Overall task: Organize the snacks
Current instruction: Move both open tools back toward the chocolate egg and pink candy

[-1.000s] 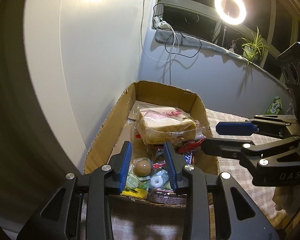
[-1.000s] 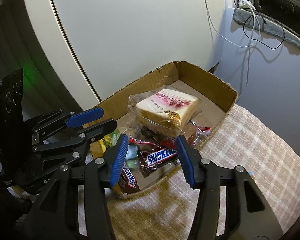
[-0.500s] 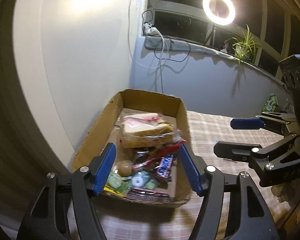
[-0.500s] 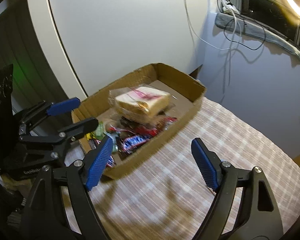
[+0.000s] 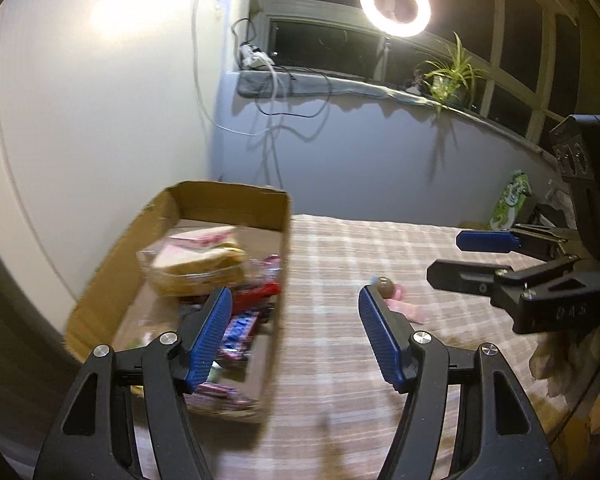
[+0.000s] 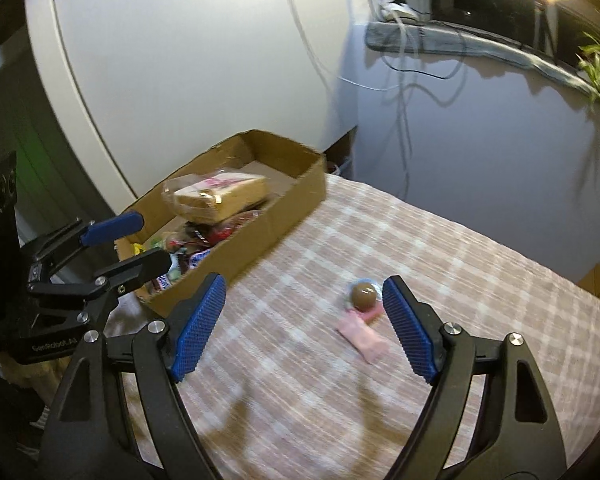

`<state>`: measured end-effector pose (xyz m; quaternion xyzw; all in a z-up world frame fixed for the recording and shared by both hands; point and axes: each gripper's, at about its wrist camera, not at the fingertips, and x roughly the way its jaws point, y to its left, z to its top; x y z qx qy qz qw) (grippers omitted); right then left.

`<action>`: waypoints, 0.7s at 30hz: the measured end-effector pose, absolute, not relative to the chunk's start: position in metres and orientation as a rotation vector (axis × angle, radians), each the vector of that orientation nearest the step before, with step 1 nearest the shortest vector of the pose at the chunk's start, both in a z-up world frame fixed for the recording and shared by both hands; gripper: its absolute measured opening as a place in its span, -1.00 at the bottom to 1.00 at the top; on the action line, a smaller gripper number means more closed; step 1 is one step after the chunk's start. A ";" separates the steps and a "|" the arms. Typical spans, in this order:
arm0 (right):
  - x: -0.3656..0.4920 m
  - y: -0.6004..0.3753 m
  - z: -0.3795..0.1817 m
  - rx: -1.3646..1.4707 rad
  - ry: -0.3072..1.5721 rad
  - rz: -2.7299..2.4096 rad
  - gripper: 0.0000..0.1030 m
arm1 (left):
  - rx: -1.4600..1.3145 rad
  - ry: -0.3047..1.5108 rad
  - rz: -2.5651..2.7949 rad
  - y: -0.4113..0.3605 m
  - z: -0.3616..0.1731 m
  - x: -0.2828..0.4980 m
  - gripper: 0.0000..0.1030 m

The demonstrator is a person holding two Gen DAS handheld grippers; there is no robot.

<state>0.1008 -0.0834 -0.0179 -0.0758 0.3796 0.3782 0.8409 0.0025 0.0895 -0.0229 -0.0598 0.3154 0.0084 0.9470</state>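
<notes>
A cardboard box (image 5: 228, 204) (image 6: 284, 196) stands at the table's left and holds a bagged sandwich (image 5: 198, 266) (image 6: 220, 196), Snickers bars (image 5: 240, 330) and several small sweets. A brown round sweet (image 6: 365, 295) (image 5: 384, 286) and a pink wrapper (image 6: 362, 338) (image 5: 406, 310) lie on the checked cloth to the right of the box. My left gripper (image 5: 294, 336) is open and empty, over the box's right wall. My right gripper (image 6: 302, 326) is open and empty, above the cloth just left of the brown sweet.
A checked tablecloth (image 6: 440, 280) covers the table. A green packet (image 5: 514, 200) stands at the far right by the wall. Cables (image 5: 276, 108) hang from the windowsill, with a ring light (image 5: 395, 4) and a plant (image 5: 450, 76) above.
Both grippers have opened wide and pulled back to the right, away from the box. The brown sweet and pink wrapper on the cloth have come into view.
</notes>
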 end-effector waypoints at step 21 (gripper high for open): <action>0.136 -0.110 -0.080 -0.334 0.906 0.920 0.08 | -0.157 0.809 -0.146 0.032 -0.067 0.070 -0.19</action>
